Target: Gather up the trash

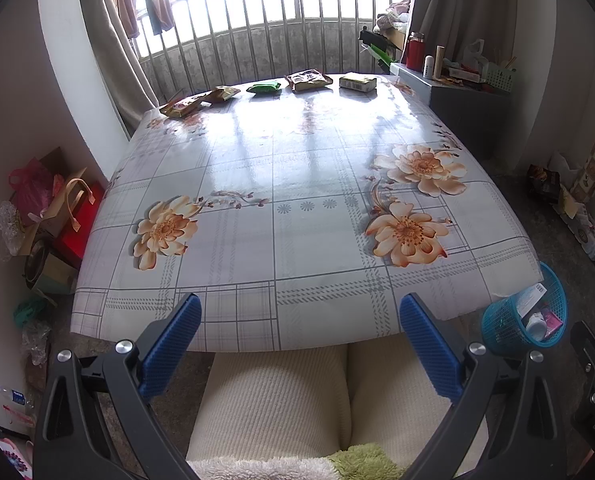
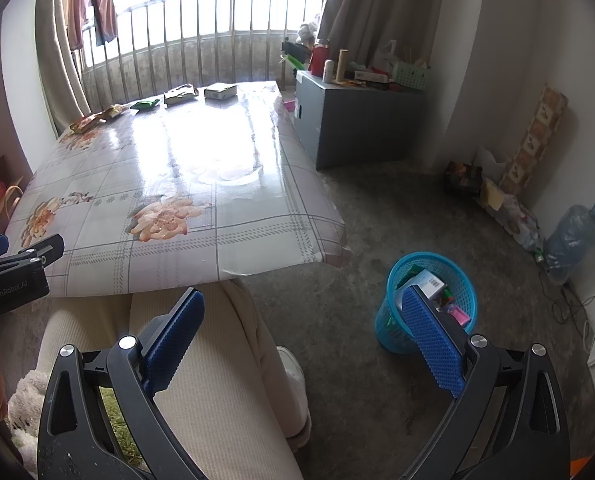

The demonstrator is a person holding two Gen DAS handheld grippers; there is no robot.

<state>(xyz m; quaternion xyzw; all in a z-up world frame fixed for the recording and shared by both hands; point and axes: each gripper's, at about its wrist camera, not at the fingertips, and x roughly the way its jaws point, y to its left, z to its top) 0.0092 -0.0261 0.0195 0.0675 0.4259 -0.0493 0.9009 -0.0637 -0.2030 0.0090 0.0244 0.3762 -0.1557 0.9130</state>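
Several pieces of trash lie in a row along the table's far edge: a reddish wrapper (image 1: pixel 180 105), a yellow-brown wrapper (image 1: pixel 222 93), a green packet (image 1: pixel 264 87), a brown packet (image 1: pixel 308 80) and a pale box (image 1: pixel 358 82). They also show in the right wrist view, from the reddish wrapper (image 2: pixel 85 123) to the pale box (image 2: pixel 220 91). A blue mesh bin (image 2: pixel 428 300) with trash inside stands on the floor right of the table (image 1: pixel 524 312). My left gripper (image 1: pixel 299 304) is open and empty above the table's near edge. My right gripper (image 2: pixel 301 300) is open and empty above the floor, near the bin.
The table (image 1: pixel 289 184) has a glossy floral cloth. The person's legs in cream trousers (image 1: pixel 281 404) are below the near edge. A grey cabinet (image 2: pixel 353 120) with clutter stands at the back right. Bags (image 1: pixel 53 216) lie on the left floor. A water jug (image 2: pixel 569 236) is by the right wall.
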